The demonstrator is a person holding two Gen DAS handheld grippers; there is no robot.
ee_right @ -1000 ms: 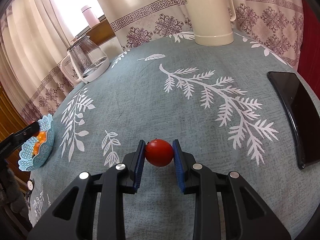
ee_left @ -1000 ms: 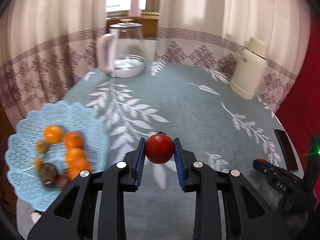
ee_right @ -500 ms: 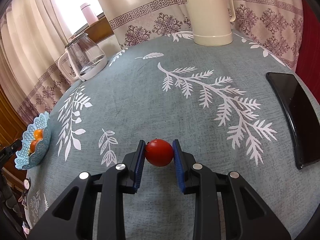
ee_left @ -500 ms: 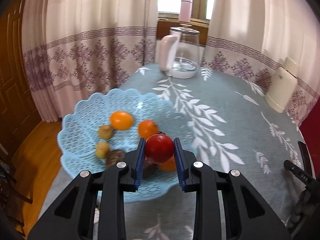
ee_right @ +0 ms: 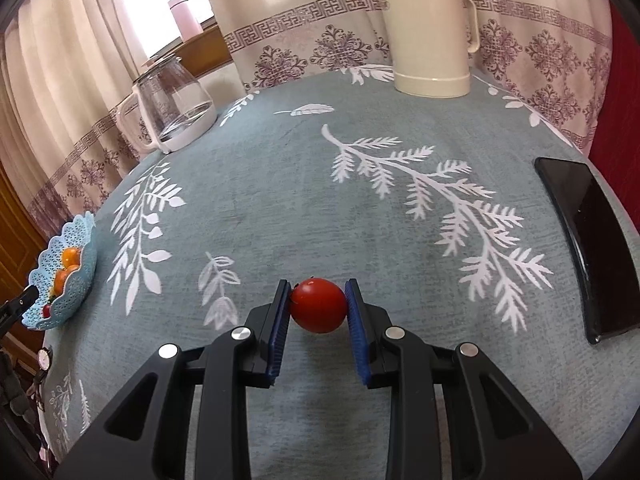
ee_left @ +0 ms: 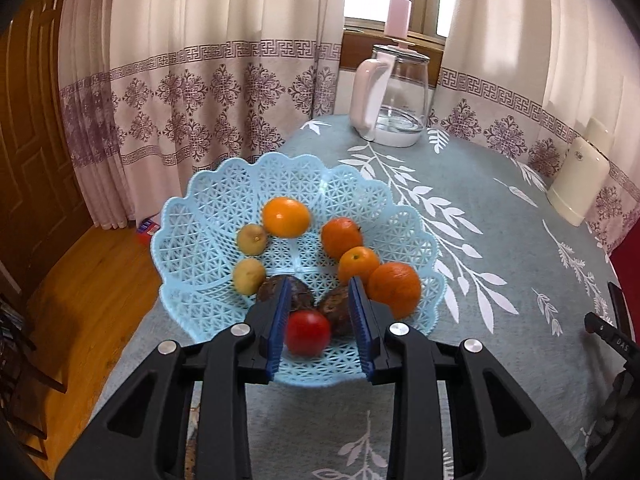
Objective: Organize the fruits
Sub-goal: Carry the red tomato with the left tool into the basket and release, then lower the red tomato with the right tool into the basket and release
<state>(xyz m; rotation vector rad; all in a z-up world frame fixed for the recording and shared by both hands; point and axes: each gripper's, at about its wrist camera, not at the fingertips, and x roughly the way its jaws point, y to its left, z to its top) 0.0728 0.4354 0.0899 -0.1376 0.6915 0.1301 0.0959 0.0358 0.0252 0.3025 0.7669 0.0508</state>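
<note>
Left wrist view: a table [ee_left: 500, 240] in leaf-patterned cloth is backed by curtains. The left gripper [ee_left: 320, 312] is spread open over the blue basket [ee_left: 192, 248], a tomato [ee_left: 308, 332] lying loose between its pads.

Right wrist view: the right gripper [ee_right: 318, 306] is clamped on a second tomato [ee_right: 318, 305] above the cloth.

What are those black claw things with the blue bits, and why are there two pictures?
They are two grabbing tools; a person holds one in each hand. Each carries a camera looking along its jaws, so each picture is one tool's view. The left gripper is open over the blue basket of oranges; a red tomato sits in the basket, loose between its jaws. The right gripper pinches another tomato above the tablecloth. On the table also stand a glass kettle, a cream flask and a black phone.
</note>
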